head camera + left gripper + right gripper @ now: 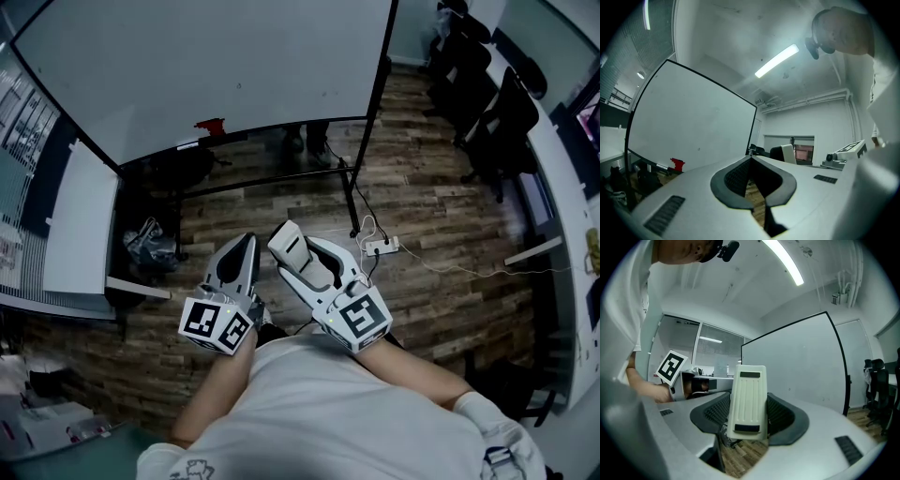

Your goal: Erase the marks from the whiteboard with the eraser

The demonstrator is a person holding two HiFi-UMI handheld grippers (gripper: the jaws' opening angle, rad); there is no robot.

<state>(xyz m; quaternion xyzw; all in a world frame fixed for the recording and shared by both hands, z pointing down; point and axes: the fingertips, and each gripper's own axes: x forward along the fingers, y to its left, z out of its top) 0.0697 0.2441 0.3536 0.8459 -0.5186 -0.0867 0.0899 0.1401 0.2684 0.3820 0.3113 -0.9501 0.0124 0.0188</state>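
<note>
A large whiteboard stands on a black frame ahead of me; its face looks almost bare, with only a tiny speck. A white ribbed eraser sticks out of my right gripper, which is shut on it. The right gripper view shows the eraser upright between the dark pads, with the whiteboard behind it. My left gripper hangs beside the right one, low in front of my body. In its own view the left gripper is shut and holds nothing. Both grippers are well short of the board.
A small red object sits on the board's tray. The black stand leg reaches the wooden floor, where a power strip with cables lies. Black office chairs stand at the right, a white shelf at the left.
</note>
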